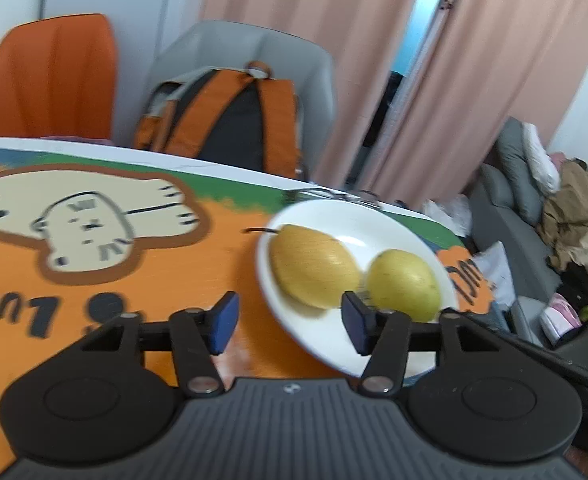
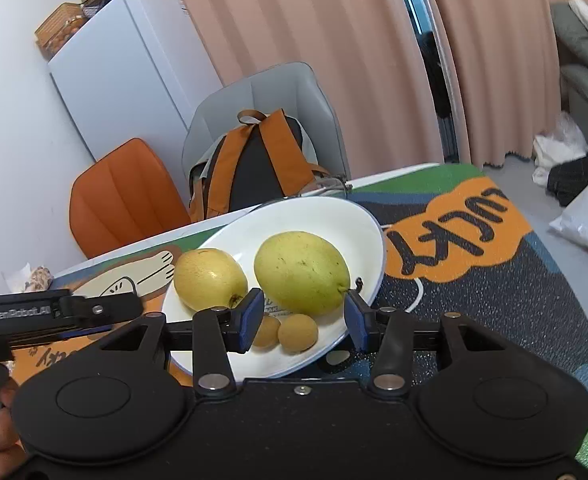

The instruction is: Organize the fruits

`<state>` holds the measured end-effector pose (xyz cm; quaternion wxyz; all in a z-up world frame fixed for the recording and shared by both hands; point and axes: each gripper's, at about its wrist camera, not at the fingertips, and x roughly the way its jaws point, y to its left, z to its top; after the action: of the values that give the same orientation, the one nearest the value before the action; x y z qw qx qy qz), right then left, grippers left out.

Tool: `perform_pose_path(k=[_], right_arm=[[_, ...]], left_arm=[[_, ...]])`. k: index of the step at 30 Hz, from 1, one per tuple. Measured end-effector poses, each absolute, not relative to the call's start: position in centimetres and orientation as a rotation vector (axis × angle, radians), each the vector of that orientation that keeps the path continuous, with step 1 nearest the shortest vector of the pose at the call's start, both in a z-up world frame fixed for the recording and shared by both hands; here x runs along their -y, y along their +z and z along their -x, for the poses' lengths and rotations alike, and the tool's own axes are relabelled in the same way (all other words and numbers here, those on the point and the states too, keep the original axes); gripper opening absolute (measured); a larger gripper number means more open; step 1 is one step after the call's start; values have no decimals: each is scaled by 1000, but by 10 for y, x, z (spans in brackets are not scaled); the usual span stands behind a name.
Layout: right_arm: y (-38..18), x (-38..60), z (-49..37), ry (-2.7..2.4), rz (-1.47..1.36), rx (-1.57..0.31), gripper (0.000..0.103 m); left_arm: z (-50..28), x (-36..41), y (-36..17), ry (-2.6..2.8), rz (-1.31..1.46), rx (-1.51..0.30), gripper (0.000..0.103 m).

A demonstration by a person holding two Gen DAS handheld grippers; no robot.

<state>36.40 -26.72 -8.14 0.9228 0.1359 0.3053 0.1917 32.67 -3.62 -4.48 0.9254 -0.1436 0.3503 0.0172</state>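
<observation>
Two pears on a white plate (image 2: pixel 366 216): yellow pear (image 2: pixel 209 278) at 9 o'clock, larger green pear (image 2: pixel 302 274) at center, apart but near. Two small brown round fruits (image 2: pixel 298 334), probably longans, at 6 o'clock on the plate, just below the green pear, one partly hidden by a finger pad. Plate resting on a cartoon-print mat (image 2: pixel 474 280) covering the table (image 1: pixel 221 166).

Right hand-held gripper (image 2: pixel 302 320) at 6 o'clock of the plate, partly open, pads flanking the near end of the green pear and the longans; no pad seen pressing on any fruit. Left hand-held gripper (image 1: pixel 289 324) likewise partly open and empty, hovering over the plate's near rim, pears beyond its pads; view blurred.

Beyond the table at 12 o'clock: grey chair (image 2: pixel 277 88) carrying an orange-and-black backpack (image 2: pixel 253 160), orange chair (image 2: pixel 121 196) at 10 o'clock, white refrigerator (image 2: pixel 125 68), pink curtains (image 2: pixel 314 20).

Step in hand, by judgement: fruit gathered on the plate, placement apparently complete or one piece about to be picked. Next move calls for either a clean withdrawal without nudging the rim, or closing squarely about one fruit only.
</observation>
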Motion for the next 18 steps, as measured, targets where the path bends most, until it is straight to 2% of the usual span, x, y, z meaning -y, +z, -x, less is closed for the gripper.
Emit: perform_pose_path(k=[3, 7, 13, 18], right_arm=[[-79, 265, -363, 399, -282, -629, 47], [-71, 258, -359, 421, -286, -634, 47], [-64, 245, -348, 439, -247, -636, 48], [-58, 238, -335, 449, -222, -634, 56]], left_arm=[[-316, 26, -40, 63, 297, -715, 61], [-301, 12, -33, 105, 299, -701, 77], [-284, -7, -27, 160, 315, -688, 84], [-274, -14, -26, 162, 326, -681, 86]])
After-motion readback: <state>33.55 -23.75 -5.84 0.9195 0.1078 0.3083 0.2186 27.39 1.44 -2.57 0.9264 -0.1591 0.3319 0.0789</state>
